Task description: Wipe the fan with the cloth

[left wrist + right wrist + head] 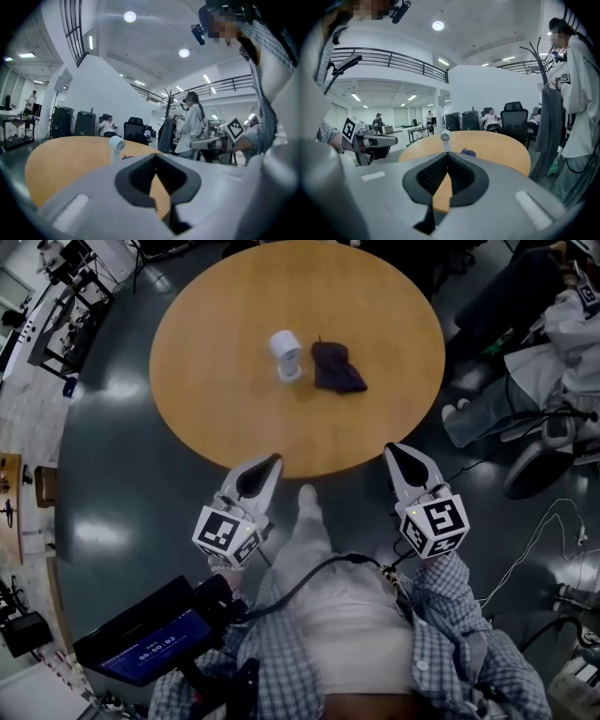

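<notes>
A small white fan [286,354] stands upright near the middle of the round wooden table [206,381]. A crumpled dark purple cloth [337,368] lies just to its right. My left gripper [274,459] is at the table's near edge, shut and holding nothing. My right gripper [391,449] is at the same edge further right, also shut and holding nothing. The left gripper view shows the fan [116,146] ahead over the tabletop. The right gripper view shows the fan [445,138] and the cloth [468,152] beyond the shut jaws.
A person in white sits at the right of the table [553,352], with cables on the floor near them. A coat rack [548,93] and office chairs [513,115] stand beyond the table. Dark floor surrounds it, and a handheld display [155,643] sits low left.
</notes>
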A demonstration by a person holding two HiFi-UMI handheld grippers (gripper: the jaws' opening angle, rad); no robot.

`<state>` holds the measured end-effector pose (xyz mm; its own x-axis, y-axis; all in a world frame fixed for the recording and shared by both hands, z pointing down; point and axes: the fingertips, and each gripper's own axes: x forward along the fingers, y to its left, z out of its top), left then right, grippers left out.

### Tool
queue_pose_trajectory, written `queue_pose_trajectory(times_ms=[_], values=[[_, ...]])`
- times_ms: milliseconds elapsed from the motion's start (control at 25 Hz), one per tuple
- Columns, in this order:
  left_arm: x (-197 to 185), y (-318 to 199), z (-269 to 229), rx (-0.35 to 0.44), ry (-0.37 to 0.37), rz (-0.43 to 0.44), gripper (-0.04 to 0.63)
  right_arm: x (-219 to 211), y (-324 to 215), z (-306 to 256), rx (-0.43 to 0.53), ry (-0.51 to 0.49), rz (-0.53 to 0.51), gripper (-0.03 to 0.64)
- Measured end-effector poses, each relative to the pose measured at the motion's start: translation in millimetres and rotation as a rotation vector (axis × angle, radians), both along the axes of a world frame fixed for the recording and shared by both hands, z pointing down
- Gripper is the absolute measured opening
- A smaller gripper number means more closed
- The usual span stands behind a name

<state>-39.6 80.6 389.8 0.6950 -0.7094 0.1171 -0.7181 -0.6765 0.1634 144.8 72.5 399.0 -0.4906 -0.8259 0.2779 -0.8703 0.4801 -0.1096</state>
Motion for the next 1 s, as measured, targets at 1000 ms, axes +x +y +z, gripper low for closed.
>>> queue_pose_trajectory(times_ms=[1000], values=[[-23, -190, 81, -0.046, -0.185, 0.003, 0.077, -32, -182, 51, -0.161, 0.051, -0.060, 0.005]])
